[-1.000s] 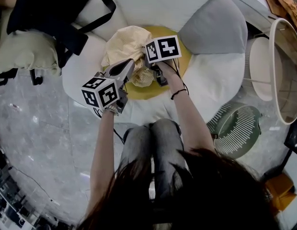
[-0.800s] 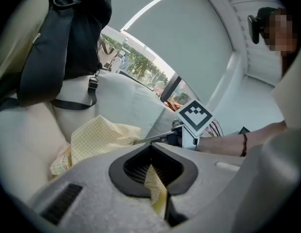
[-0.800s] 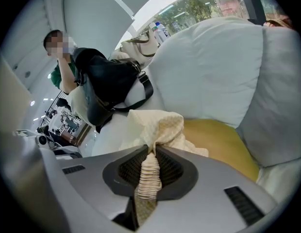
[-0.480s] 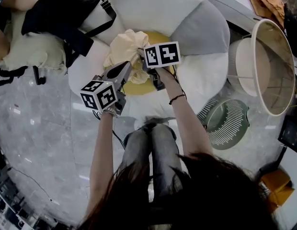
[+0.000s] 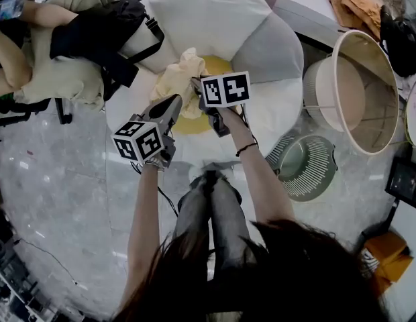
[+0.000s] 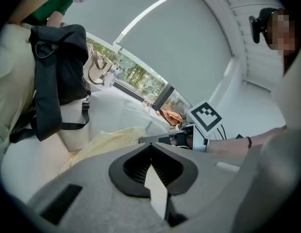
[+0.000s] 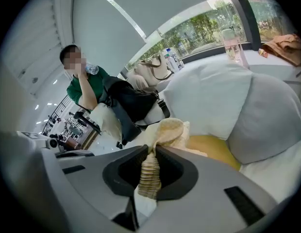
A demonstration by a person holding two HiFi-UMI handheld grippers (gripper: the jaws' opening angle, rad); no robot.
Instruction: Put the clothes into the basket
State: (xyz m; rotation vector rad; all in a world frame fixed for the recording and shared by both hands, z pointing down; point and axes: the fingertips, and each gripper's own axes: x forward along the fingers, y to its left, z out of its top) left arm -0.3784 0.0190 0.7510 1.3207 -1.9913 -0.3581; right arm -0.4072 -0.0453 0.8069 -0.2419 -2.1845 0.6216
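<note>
A cream garment [image 5: 178, 76] hangs bunched above the yellow centre [image 5: 188, 124] of a white flower-shaped seat. My right gripper [image 5: 196, 84] is shut on its ribbed edge [image 7: 151, 174], which sticks up between the jaws. My left gripper [image 5: 177, 100] sits just left of it at the garment's lower edge. Its jaws are closed with a pale strip of cloth [image 6: 158, 193] between them, and the garment [image 6: 109, 142] spreads beyond the tips. A tall cream basket [image 5: 372, 89] stands on the floor to the right.
A green slatted basket [image 5: 307, 168] lies beside my right knee. White cushions [image 5: 208, 12] and a grey cushion [image 5: 278, 45] ring the seat. A black bag [image 5: 100, 35] rests at the left, beside a seated person [image 7: 85, 89]. Orange cloth [image 5: 355, 2] lies at the back right.
Both grippers have risen together, and the cream garment has come up off the yellow centre with them. It now hangs narrower and more gathered.
</note>
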